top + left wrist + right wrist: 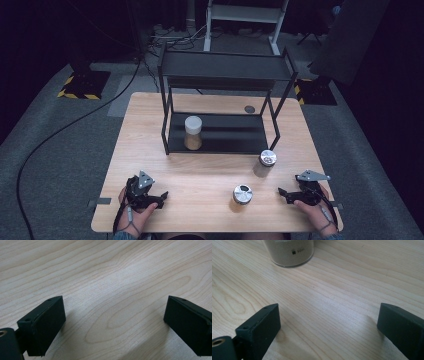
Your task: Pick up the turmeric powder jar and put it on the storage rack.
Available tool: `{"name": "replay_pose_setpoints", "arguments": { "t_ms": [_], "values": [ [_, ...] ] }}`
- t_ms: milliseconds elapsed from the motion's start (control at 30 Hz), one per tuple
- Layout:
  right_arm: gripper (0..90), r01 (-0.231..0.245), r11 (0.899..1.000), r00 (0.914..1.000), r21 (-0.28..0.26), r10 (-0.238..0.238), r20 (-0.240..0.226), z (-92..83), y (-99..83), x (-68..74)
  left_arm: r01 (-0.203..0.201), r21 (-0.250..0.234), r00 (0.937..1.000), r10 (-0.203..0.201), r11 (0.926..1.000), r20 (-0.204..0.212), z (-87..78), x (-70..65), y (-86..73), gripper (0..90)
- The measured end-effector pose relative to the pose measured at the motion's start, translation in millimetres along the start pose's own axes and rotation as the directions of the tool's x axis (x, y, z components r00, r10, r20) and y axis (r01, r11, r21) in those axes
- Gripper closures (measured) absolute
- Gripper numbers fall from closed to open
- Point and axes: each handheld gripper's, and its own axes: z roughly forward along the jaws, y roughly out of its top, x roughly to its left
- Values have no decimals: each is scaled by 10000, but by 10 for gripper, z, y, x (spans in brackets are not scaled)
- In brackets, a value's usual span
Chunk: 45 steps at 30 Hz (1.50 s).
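Two claws rest low on the wooden bench [200,165], the left claw [162,195] and right claw [281,192] both spread wide and empty, with the silver-lidded jar [242,196] standing between them, nearer the right one

A: In the right gripper view, the jar [289,252] is cut off by the top edge, so its lid is out of sight.

B: Its small printing is hard to read. In the high view, the rack [226,70] hides the table [150,165] behind it, and the bottom edge crops both forearms.
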Motion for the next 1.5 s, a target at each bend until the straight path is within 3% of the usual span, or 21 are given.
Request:
{"name": "replay_pose_setpoints", "arguments": {
  "t_ms": [200,767,1500],
  "values": [
    [55,-310,9995,9988,40,311,-372,-47,33,-77,70,3,10000,-70,10000,-65,-3,-17,-2,36],
    [59,286,9991,9992,-312,-295,-276,-297,309,44,73,3,10000,-73,10000,-65,-2,-17,-3,36],
    [64,860,9946,9934,-579,-900,-708,-463,764,306,90,-3,9999,-90,10000,-64,-2,-18,-4,36]
  ]
}}
